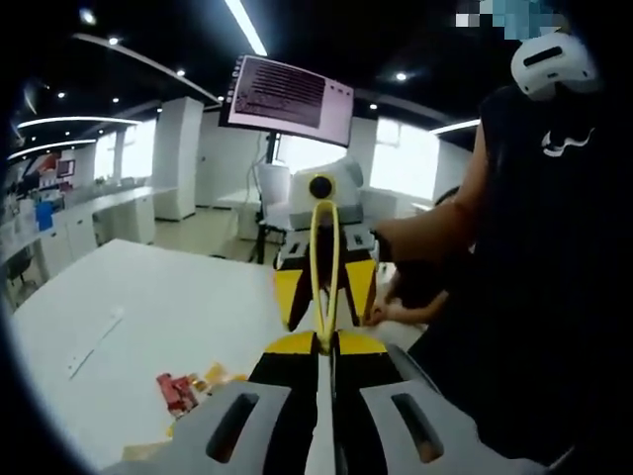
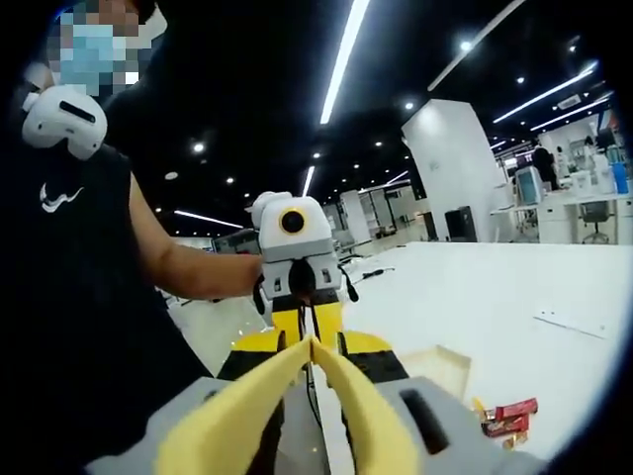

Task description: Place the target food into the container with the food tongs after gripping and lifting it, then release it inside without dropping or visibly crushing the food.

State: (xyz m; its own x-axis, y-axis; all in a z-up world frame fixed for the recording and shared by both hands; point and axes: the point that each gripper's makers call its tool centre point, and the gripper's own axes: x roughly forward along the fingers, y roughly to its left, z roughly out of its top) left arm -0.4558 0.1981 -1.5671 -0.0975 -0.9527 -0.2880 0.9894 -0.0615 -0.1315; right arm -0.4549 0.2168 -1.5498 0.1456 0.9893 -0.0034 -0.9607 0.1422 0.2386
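Held yellow tongs [image 2: 312, 371] pinched between both grippers, right gripper [image 1: 324, 282] and left gripper [image 2: 297, 297]; red-wrapped food [image 1: 176, 391] unlifted, far from tan container [image 2: 435, 368].

I count two grippers, the left gripper [image 1: 331, 341] and the right gripper [image 1: 323, 297]. I see one pair of yellow tongs [image 1: 325, 267]. There is one white table [image 1: 188, 307], one screen [image 1: 289, 96], one person [image 1: 554, 257], and a few red packets [image 1: 176, 392].
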